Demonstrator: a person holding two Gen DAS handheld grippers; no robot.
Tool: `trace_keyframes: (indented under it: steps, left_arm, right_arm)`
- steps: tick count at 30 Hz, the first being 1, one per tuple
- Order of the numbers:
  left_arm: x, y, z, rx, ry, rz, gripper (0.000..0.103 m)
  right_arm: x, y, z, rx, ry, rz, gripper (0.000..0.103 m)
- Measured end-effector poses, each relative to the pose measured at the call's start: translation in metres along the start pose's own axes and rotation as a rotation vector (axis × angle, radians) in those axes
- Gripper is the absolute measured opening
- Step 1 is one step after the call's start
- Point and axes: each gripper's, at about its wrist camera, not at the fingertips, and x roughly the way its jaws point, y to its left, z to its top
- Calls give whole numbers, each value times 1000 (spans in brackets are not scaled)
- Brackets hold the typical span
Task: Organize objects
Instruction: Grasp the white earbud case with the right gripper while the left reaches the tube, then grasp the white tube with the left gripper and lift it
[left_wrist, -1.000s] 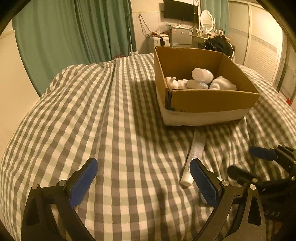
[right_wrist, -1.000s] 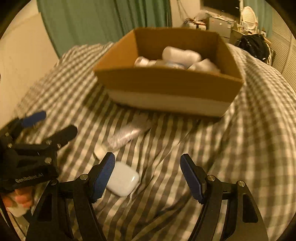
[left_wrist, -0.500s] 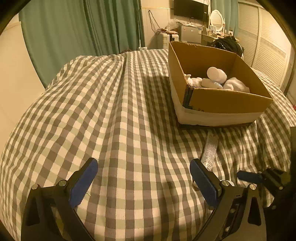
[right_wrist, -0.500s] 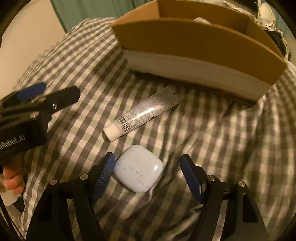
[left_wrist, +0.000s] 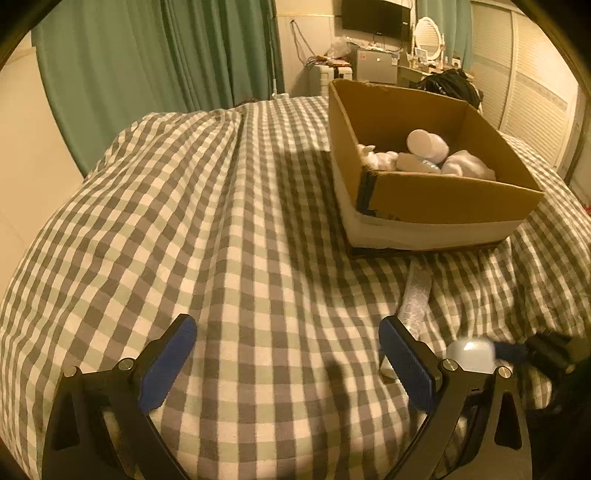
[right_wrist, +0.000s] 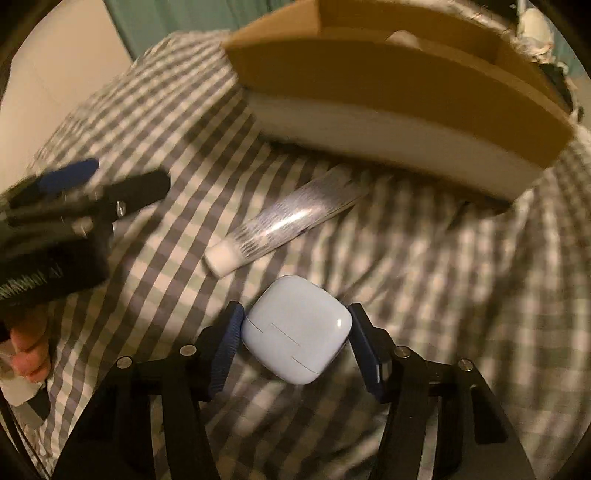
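Observation:
A pale blue earbud case (right_wrist: 297, 334) sits between the blue pads of my right gripper (right_wrist: 295, 343), which is shut on it just above the checked bedspread. The case also shows in the left wrist view (left_wrist: 471, 354), low right. A clear tube with a white cap (right_wrist: 280, 227) lies on the bedspread between the case and the cardboard box (right_wrist: 388, 81); it also shows in the left wrist view (left_wrist: 415, 295). The box (left_wrist: 443, 195) holds several white items (left_wrist: 424, 153). My left gripper (left_wrist: 286, 358) is open and empty over the bedspread, left of the tube.
The checked bedspread (left_wrist: 203, 221) covers a bed and slopes off at the left. Green curtains (left_wrist: 147, 66) hang behind. A desk with clutter and a TV (left_wrist: 373, 14) stand at the far wall. The left gripper shows at the left of the right wrist view (right_wrist: 74, 199).
My right gripper has dropped over the earbud case and shut on it. My left gripper has drawn back to the left, away from the tube, and stays open.

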Motion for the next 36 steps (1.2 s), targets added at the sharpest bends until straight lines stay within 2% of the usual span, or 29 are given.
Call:
trace_keyframes:
  steps: [5,11,14,16,18,20,25,28,36]
  left_arm:
    - [3,-20,3,51,-5,-40,102]
    - [23,-61,10,136,22,-111,99]
    - [42,-74,11,154,68,-153,90]
    - [56,-80,9,164,108,-167,71]
    - [66,-85,5,191,145,-158,63]
    - [67,-87,3,213,142,-168,57]
    - [59,-81,4,189,131,-183,30]
    - [51,-77,2,179,128,-203,25]
    - [25,-63,-3,138,120,-226,24]
  right_arm:
    - [-38,-30,6,62,-122,-76,57]
    - [-59,-50,23,111,-200,-130,57]
    - [-68,-56,21,129,-209,-122,57]
    - [-59,-53,30,131,-202,-111,57]
    - [-57,-55,32,131,-195,-105,57]
    - [-62,-60,26,135,-194,-98,57]
    - [-61,-60,24,138,-193,-99,57]
    - [-61,-57,22,131,-196,-104,57]
    - [-62,-48,17,104,-200,-133,57]
